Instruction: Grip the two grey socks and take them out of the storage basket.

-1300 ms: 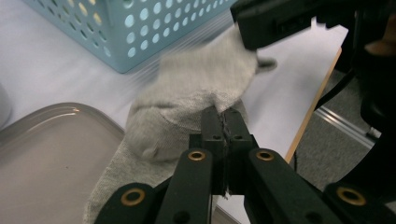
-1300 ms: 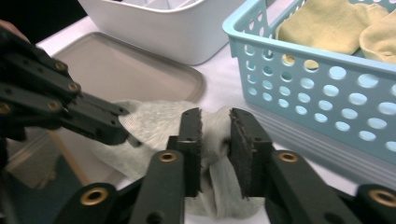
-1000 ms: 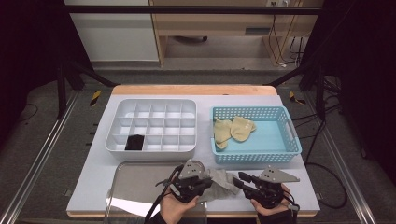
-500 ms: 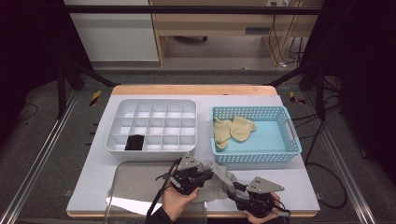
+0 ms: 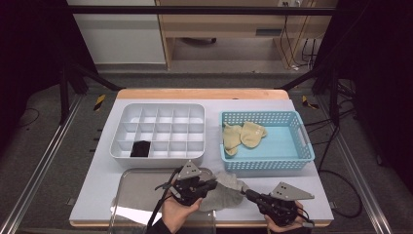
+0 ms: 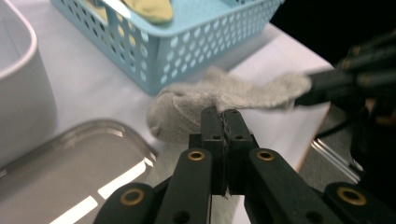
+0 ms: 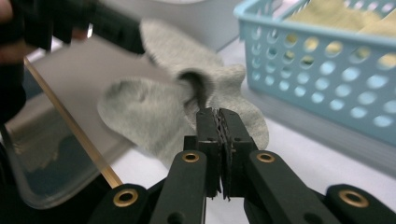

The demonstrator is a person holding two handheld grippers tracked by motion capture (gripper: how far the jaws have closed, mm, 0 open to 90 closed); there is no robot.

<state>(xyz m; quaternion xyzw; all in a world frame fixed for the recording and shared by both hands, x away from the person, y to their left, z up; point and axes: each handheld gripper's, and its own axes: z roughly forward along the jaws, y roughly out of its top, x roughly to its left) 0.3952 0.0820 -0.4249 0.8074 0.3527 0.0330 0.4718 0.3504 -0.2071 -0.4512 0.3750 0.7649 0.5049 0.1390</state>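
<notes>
- Grey sock (image 5: 225,191) lies crumpled on the white table top (image 5: 97,185), stretched between the two grippers, just in front of the blue basket's near wall.
- Left gripper (image 5: 210,184): jaws pressed together, pinching one end of the grey sock; in the left gripper view the fabric bunches right at the jaw tips (image 6: 223,116).
- Right gripper (image 5: 247,193): jaws have just been closing and now stand pressed together on the sock's other end; in the right gripper view the cloth edge sits at the tips (image 7: 218,116), with the sock's dark opening just beyond them.
- Metal tray (image 5: 141,195) lies under and to the outer side of the left gripper, its corner touching or just beside the sock; cannot tell which.
- Blue basket (image 5: 297,161) stands just ahead of both grippers, holding two yellow socks (image 5: 243,135) at its left end.
- White divided box (image 5: 160,131) stands ahead of the left gripper, beside the basket; a black item (image 5: 140,149) lies in a front-row compartment, second from the left.
</notes>
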